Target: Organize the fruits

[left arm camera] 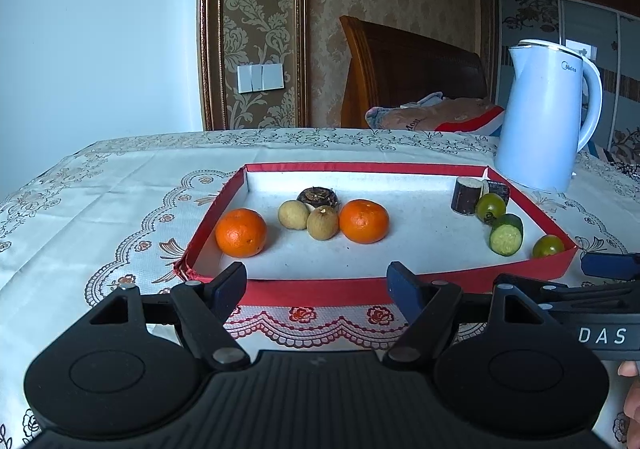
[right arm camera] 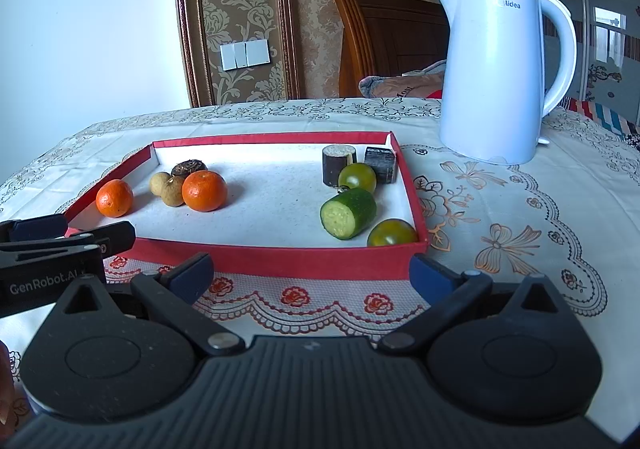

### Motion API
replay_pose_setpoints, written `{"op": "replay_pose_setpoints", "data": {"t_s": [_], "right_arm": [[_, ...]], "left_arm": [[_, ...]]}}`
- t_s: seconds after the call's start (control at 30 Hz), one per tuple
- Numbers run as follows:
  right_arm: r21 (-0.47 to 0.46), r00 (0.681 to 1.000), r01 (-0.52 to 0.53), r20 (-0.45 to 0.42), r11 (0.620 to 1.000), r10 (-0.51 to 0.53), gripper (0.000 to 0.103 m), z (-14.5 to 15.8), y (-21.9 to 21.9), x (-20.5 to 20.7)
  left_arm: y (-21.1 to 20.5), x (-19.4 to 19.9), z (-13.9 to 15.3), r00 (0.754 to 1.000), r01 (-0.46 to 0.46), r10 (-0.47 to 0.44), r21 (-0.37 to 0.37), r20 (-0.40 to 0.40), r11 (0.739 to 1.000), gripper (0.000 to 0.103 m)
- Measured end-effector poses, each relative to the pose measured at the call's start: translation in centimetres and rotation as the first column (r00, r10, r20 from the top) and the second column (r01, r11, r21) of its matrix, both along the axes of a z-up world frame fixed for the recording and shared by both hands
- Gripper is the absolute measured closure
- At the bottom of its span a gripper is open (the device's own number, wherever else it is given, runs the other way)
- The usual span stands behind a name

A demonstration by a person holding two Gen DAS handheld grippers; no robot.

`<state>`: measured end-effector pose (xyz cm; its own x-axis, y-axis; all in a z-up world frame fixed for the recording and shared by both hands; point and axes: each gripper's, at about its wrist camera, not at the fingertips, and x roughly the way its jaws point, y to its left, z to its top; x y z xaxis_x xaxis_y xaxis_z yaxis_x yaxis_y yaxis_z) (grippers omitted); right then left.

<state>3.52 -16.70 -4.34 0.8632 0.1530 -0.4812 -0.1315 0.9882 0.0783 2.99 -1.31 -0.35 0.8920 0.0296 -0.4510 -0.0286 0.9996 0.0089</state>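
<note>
A red-walled tray (left arm camera: pixel 320 291) (right arm camera: pixel 280 259) with a white floor lies on the tablecloth. On its left side sit two oranges (left arm camera: pixel 241 232) (left arm camera: pixel 364 221), two tan longans (left arm camera: pixel 293 214) (left arm camera: pixel 322 222) and a dark brown round fruit (left arm camera: pixel 318 196). On its right side sit two dark cane pieces (right arm camera: pixel 338 165) (right arm camera: pixel 380 164), two green tomatoes (right arm camera: pixel 357 177) (right arm camera: pixel 392 233) and a cucumber piece (right arm camera: pixel 348 213). My left gripper (left arm camera: pixel 316 289) is open and empty before the tray's front wall. My right gripper (right arm camera: pixel 310 275) is open and empty before the front right part.
A white electric kettle (right arm camera: pixel 496 77) (left arm camera: pixel 546 113) stands on the table right of the tray. The lace tablecloth (right arm camera: pixel 520 217) covers the table. A wooden headboard (left arm camera: pixel 408 69) and bedding lie beyond the far edge.
</note>
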Motion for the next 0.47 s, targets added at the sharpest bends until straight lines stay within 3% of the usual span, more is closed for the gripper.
{"op": "replay_pose_setpoints", "data": {"t_s": [0.47], "right_arm": [[0.006,0.999,-0.037,-0.035,0.999,0.037,0.0,-0.04,-0.34,-0.71]], "left_arm": [[0.15,-0.27,0.04,1.0,0.004,-0.004,0.008,0.022,1.0,0.025]]}}
